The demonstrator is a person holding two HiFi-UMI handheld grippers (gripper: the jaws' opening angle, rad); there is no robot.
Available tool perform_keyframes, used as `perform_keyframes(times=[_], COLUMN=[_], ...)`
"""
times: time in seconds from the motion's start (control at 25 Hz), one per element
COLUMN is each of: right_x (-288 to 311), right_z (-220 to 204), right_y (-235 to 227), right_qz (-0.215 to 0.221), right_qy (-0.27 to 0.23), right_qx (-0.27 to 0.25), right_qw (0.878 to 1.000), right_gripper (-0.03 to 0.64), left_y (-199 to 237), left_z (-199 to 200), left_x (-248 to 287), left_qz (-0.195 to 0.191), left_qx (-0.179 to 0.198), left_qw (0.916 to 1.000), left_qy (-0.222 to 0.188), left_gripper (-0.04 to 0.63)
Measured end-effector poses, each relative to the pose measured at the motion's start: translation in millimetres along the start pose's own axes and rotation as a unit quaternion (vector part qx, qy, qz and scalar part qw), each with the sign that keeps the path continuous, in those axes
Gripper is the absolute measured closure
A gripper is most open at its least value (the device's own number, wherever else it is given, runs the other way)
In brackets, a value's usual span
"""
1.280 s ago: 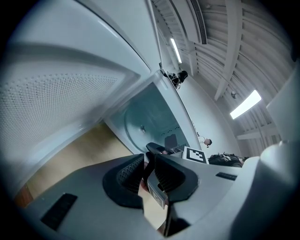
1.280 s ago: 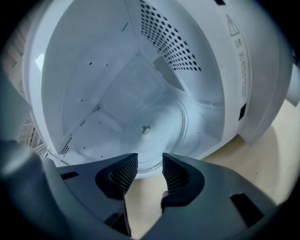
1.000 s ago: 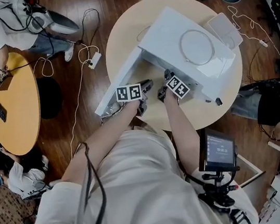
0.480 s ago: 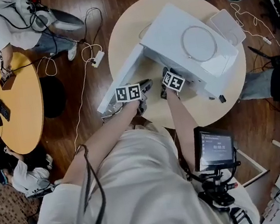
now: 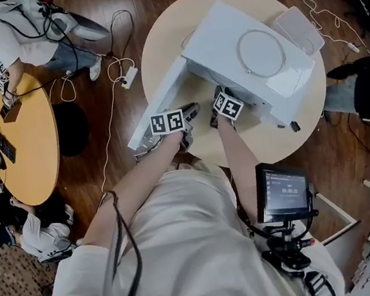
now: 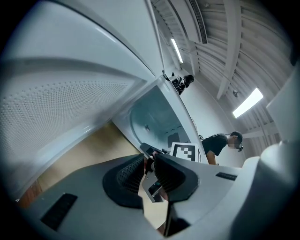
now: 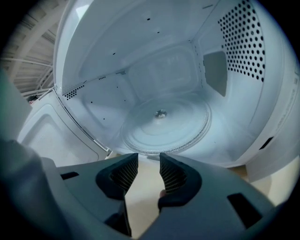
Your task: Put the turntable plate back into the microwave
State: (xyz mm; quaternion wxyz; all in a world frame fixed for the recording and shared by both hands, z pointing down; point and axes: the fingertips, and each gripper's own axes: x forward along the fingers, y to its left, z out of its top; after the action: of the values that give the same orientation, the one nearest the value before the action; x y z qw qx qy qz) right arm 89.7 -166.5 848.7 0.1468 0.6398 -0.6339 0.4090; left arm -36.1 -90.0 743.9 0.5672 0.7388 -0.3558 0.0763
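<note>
We stand at the six o'clock edge of the round table (image 5: 255, 148), facing the white microwave (image 5: 223, 37). The turntable plate (image 7: 164, 124) lies flat on the floor of the cavity, its hub at the centre, just beyond the tips of our right gripper (image 7: 149, 159). That claw is released. Its ribbed pads stand apart with only bare tabletop showing between them, and it points into the open mouth of the oven.

Our left gripper (image 6: 149, 161) is clenched on itself, pads almost meeting and grasping nothing. It sits at nine o'clock of the right one, whose marker cube (image 6: 184, 151) shows past its tips. The door (image 5: 158, 108) is swung wide toward seven o'clock from the microwave. It fills the left side of the left gripper view, close beside that claw.

On the microwave's roof lies a pale ring (image 5: 261, 54); what it is we cannot tell. A flat white box (image 5: 297, 32) rests at the table's two o'clock edge. A power strip (image 5: 125, 78) lies on the floor at ten o'clock. A yellow table (image 5: 19, 135) stands at nine o'clock, with a person (image 5: 14, 35) in a pale top at eleven. A monitor (image 5: 285, 197) on a stand sits at four o'clock, beside our right elbow.
</note>
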Motion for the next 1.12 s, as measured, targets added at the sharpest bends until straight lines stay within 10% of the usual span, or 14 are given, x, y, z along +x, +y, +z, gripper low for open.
perform_keyframes(times=[1.12], right_x=[-4.4], right_z=[6.4], right_y=[-8.4], right_qz=[-0.022], right_qy=[-0.073], right_qx=[-0.005], right_qw=[0.997], right_gripper=[0.476], left_y=[2.3], left_z=[-6.2], left_x=[3.7], left_qz=[0.011], left_qx=[0.001], left_qw=[0.9999], left_qy=[0.012], left_gripper=[0.540])
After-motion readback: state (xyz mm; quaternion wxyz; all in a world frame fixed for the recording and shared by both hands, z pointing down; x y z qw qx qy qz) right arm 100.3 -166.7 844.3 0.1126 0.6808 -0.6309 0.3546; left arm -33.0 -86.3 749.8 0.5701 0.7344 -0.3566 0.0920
